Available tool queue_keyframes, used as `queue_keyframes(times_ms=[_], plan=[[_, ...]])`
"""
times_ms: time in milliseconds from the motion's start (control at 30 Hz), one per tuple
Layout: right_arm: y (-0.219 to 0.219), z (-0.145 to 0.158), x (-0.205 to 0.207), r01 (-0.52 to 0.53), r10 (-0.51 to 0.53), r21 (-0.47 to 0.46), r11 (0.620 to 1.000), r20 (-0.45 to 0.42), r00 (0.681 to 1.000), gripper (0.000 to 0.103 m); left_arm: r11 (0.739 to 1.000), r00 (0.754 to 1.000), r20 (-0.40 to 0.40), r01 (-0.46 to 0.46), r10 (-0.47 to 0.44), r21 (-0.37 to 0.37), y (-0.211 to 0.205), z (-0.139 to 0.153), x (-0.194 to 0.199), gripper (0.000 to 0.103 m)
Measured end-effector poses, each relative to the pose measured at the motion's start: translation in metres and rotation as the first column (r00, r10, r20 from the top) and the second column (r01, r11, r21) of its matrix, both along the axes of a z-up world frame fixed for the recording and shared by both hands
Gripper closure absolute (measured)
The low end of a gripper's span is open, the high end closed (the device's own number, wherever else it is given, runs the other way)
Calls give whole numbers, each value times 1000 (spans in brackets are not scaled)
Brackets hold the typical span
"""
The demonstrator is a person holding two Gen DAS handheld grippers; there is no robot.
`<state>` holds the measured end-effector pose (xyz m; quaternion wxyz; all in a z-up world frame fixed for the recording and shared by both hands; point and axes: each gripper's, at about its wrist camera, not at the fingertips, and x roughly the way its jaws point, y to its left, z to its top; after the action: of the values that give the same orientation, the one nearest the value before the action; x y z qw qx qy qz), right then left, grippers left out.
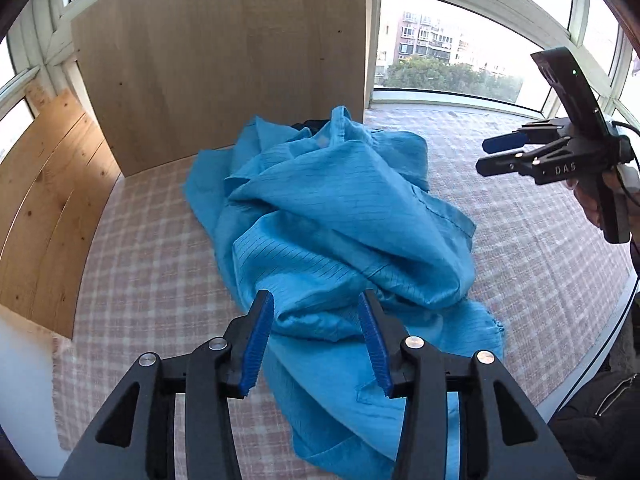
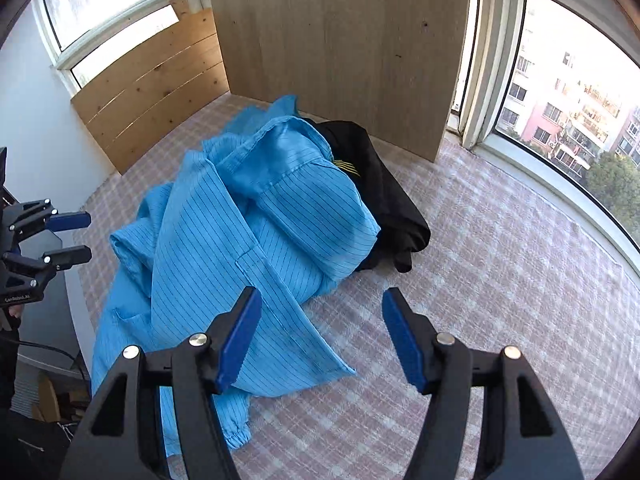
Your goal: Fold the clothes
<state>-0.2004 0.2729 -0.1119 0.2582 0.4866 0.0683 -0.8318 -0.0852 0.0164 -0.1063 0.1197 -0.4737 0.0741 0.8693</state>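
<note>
Left gripper: seen nearest the lens of its own camera, jaws parted to a moderate gap, nothing pinched; a crumpled ridge of cloth is framed between the blue pads and just beyond them, whether touched cannot be told.
Right gripper: jaws set wider than the left pair, nothing held; bare blanket is seen between the tips, and a flat corner of cloth lies under and just past its left-hand pad.
Blue striped garment: found heaped ahead of both pairs of jaws, unfolded, with one elastic-cuffed sleeve trailing back beneath the right gripper's left jaw.
Black garment: lying beyond the heap, partly buried under it, well past the jaw tips.
Pink checked blanket: spread under everything, right of and beyond the right jaws.
Wooden panel: standing upright far beyond the heap.
Handling: the fabric is judged thin, light, limp and somewhat slick; no shape will be kept when lifted, and layers are likely to slide.
Hold points: a single hemmed edge or corner is judged best, such as the flat corner by the right jaws; the bunched ridge at the left jaws risks several layers being caught.
Progress: folding is judged not yet begun; spreading flat is needed first.
</note>
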Motion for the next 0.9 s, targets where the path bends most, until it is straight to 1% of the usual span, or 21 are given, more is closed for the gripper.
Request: queue_keyframes(times_ms=[67, 133, 233, 267, 400, 433, 467, 500, 567, 667, 767, 833, 900], plan=[[-6, -13, -4, -24, 24, 0, 1000, 4, 1000, 41, 1000, 1000, 12, 16, -16, 9, 7, 3, -15, 58], [-15, -29, -8, -56, 55, 0, 998, 19, 998, 41, 1000, 999, 33, 12, -13, 27, 9, 6, -26, 57], [-30, -52, -13, -105, 103, 28, 994, 46, 994, 41, 1000, 999, 48, -2, 1, 10, 10, 8, -39, 57], [-33, -57, -14, -122, 120, 23, 992, 61, 991, 41, 1000, 999, 51, -8, 8, 2, 10, 8, -42, 57], [-38, -72, -11, -189, 195, -54, 981, 139, 971, 42, 1000, 997, 71, -26, 26, -5, 8, 7, -49, 54], [-39, -75, -10, -204, 214, -74, 976, 157, 964, 55, 1000, 997, 74, -31, 31, -6, 7, 6, -49, 51], [-40, -77, -8, -214, 228, -97, 972, 174, 958, 92, 999, 996, 77, -35, 35, -7, 5, 5, -49, 49], [-40, -77, -5, -219, 239, -121, 968, 188, 953, 101, 999, 996, 80, -40, 40, -6, 4, 4, -49, 48], [-42, -74, 4, -233, 265, -166, 958, 203, 943, 101, 999, 994, 93, -51, 51, -1, 1, 1, -50, 48], [-52, -55, 28, -266, 305, -236, 935, 152, 940, 101, 998, 991, 116, -67, 64, 20, -1, -1, -51, 48], [-63, -35, 52, -296, 338, -307, 905, 94, 936, 101, 996, 989, 132, -74, 67, 44, -1, 3, -48, 47], [-75, -26, 66, -309, 348, -334, 891, 64, 935, 101, 997, 990, 126, -69, 64, 43, -2, 8, -45, 39], [-87, -24, 76, -319, 357, -343, 883, 52, 933, 101, 997, 990, 122, -72, 68, 29, -4, 11, -44, 33]])
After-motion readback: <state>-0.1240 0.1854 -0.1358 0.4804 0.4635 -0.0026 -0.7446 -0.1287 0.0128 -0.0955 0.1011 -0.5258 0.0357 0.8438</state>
